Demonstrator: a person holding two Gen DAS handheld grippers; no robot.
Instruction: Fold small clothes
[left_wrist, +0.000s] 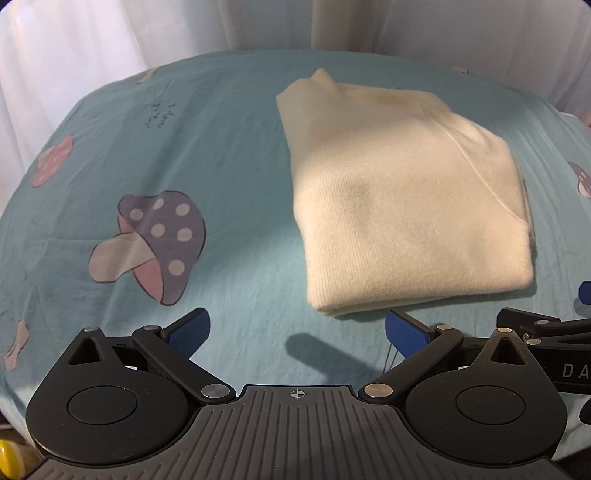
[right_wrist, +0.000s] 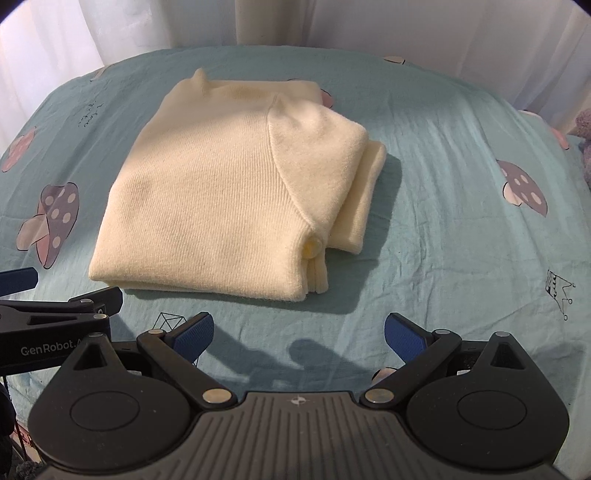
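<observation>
Lying folded into a compact block, the cream knit sweater (right_wrist: 236, 188) occupies the centre of the right wrist view and the centre-right of the left wrist view, flat on the teal mushroom-print sheet (right_wrist: 461, 229); a sleeve layer shows at its right edge, beside a pale yellow button (right_wrist: 314, 246); the left gripper (left_wrist: 297, 332) sits at lower centre, jaws spread wide, holding nothing; the right gripper (right_wrist: 299, 334) is likewise spread wide and unloaded, near the sweater's front hem but not touching; white curtain (right_wrist: 406, 22) fills the top.
</observation>
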